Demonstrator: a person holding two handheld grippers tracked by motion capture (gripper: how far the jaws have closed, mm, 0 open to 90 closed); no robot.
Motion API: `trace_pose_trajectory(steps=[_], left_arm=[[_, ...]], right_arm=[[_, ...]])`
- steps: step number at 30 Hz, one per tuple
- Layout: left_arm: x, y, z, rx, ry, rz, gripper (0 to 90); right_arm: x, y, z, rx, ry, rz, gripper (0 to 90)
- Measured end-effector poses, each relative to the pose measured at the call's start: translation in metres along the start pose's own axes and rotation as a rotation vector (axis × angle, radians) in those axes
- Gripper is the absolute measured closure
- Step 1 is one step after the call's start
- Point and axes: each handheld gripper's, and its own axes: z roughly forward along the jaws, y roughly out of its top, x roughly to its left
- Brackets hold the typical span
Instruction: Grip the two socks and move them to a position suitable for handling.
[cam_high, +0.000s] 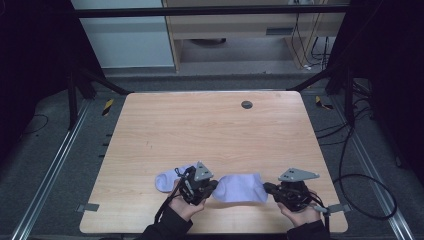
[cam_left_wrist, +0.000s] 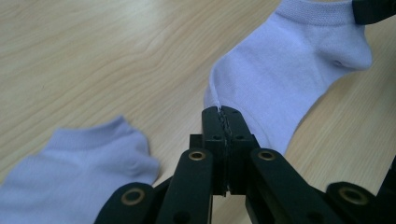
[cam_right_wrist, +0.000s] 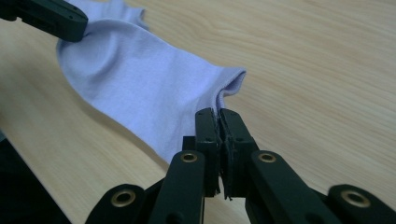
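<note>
High view first: a pale lilac sock (cam_high: 240, 187) hangs stretched between the two grippers near the front edge of the wooden table (cam_high: 210, 130), its long axis running straight from the left gripper (cam_high: 214, 186) to the right gripper (cam_high: 267, 188). Left gripper view has that gripper's black jaws pressed together on the sock's toe end, thin knit pinched in the seam between the pads, while the ribbed cuff lies at the far end beside the other jaws. Right gripper view has its jaws likewise clamped flat on the cuff edge, the fabric sagging away from them in a soft, smooth sheet. A second sock (cam_high: 169, 180) of the same colour lies flat on the table just to the left of the held sock, beyond the left gripper, so the left hand is the nearer one to it. I judge that laying the held sock onto its mate would call for carrying it leftward along its own length. Both socks look like light, limp, fine-ribbed ankle socks; the tabletop is smooth grained laminate.
</note>
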Motion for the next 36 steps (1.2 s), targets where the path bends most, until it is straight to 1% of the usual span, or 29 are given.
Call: trace_pose_trajectory(steps=[2, 4, 5, 7, 11, 13, 15, 19, 23, 25, 28, 31, 33, 34, 35, 36], left_arm=[[0.002, -0.008, -0.004, 0.014, 0.008, 0.004, 89.2], [0.005, -0.015, -0.006, 0.027, 0.006, -0.002, 89.2], [0.006, -0.018, -0.007, 0.031, 0.008, -0.005, 89.2], [0.009, -0.026, -0.008, 0.045, 0.010, -0.011, 89.2], [0.014, -0.036, -0.008, 0.063, 0.018, -0.025, 89.1], [0.017, -0.039, -0.007, 0.076, 0.026, -0.031, 89.1], [0.018, -0.042, -0.004, 0.086, 0.030, -0.039, 89.0], [0.019, -0.047, 0.004, 0.122, 0.035, -0.049, 88.7], [0.021, -0.049, 0.008, 0.133, 0.037, -0.058, 88.1], [0.022, -0.050, 0.009, 0.137, 0.037, -0.058, 86.8], [0.023, -0.051, 0.009, 0.127, 0.042, -0.057, 82.4], [0.024, -0.049, 0.005, 0.096, 0.053, -0.055, 73.0], [0.026, -0.048, 0.001, 0.071, 0.053, -0.059, 67.7], [0.027, -0.047, -0.003, 0.055, 0.062, -0.059, 65.2], [0.028, -0.047, -0.005, 0.049, 0.071, -0.058, 63.0], [0.029, -0.046, -0.008, 0.030, 0.080, -0.064, 61.0]], right_arm=[[0.006, 0.001, 0.005, 0.005, 0.015, -0.009, 87.1], [0.014, 0.001, 0.011, 0.020, 0.025, -0.026, 87.1], [0.017, 0.001, 0.013, 0.026, 0.033, -0.026, 87.1], [0.021, 0.001, 0.018, 0.039, 0.044, -0.025, 87.1], [0.026, 0.000, 0.026, 0.055, 0.055, -0.032, 87.1], [0.027, -0.002, 0.029, 0.062, 0.060, -0.033, 87.1], [0.028, -0.004, 0.033, 0.071, 0.057, -0.032, 87.1], [0.028, -0.012, 0.042, 0.098, 0.046, -0.026, 87.0], [0.026, -0.018, 0.051, 0.129, 0.035, -0.027, 86.7], [0.025, -0.020, 0.052, 0.133, 0.032, -0.028, 86.4], [0.025, -0.021, 0.053, 0.132, 0.032, -0.023, 85.7], [0.025, -0.020, 0.051, 0.120, 0.030, -0.027, 80.7], [0.025, -0.018, 0.050, 0.104, 0.023, -0.025, 78.8], [0.024, -0.017, 0.049, 0.095, 0.021, -0.026, 77.5], [0.023, -0.016, 0.047, 0.081, 0.016, -0.027, 76.2], [0.023, -0.015, 0.047, 0.072, 0.015, -0.023, 75.0]])
